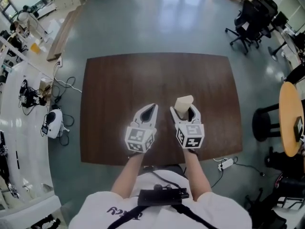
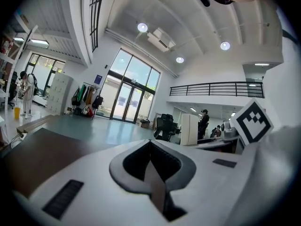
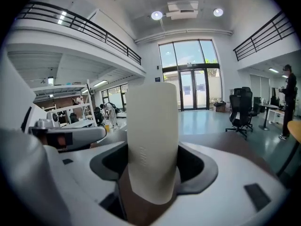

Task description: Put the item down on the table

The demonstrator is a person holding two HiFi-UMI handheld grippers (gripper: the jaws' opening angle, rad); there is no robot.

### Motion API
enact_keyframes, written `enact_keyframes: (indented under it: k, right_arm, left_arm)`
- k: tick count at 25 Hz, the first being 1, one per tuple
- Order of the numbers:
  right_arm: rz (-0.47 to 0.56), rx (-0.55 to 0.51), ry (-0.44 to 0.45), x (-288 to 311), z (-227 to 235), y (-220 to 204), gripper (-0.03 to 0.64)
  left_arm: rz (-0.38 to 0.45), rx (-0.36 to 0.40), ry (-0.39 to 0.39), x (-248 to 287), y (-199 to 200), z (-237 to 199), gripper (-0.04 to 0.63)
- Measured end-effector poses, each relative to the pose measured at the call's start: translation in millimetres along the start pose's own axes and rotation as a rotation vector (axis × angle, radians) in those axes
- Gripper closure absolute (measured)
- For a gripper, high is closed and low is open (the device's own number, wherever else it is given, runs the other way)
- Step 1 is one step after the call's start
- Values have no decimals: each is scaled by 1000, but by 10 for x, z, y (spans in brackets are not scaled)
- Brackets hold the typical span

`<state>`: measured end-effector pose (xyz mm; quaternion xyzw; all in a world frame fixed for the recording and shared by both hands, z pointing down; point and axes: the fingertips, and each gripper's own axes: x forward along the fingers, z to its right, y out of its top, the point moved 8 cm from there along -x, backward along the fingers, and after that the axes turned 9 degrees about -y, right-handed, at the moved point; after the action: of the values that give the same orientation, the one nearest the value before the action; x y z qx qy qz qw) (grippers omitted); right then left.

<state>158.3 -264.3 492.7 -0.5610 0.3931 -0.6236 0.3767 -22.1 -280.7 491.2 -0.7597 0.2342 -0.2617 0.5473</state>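
My right gripper (image 1: 186, 110) is shut on a cream-white flat block (image 1: 183, 104), held up above the dark brown table (image 1: 114, 94). In the right gripper view the block (image 3: 153, 140) stands upright between the jaws and rises well past them. My left gripper (image 1: 148, 111) hovers beside it to the left, shut with nothing between its jaws. In the left gripper view the jaws (image 2: 150, 160) meet at their tips, pointing out level across the room. The right gripper's marker cube (image 2: 254, 120) shows at that view's right.
Black office chairs (image 1: 255, 18) stand at the far right. A round wooden table (image 1: 290, 118) and a stool (image 1: 264, 123) sit at the right. A white bench (image 1: 24, 128) with gear runs along the left. A power strip (image 1: 226, 163) lies on the floor by the table's near right corner.
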Motion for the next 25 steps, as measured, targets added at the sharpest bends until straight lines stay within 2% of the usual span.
enact_keyframes:
  k: [13,25]
  right_arm:
    - [-286,-8,-6,1291,497,-534,305]
    - [-449,33,-41,1949,759,-1039,304]
  left_arm:
    - [-100,-81,79,711,-423,-573,583]
    - [-167,-144,104,1135,-832,-802,583]
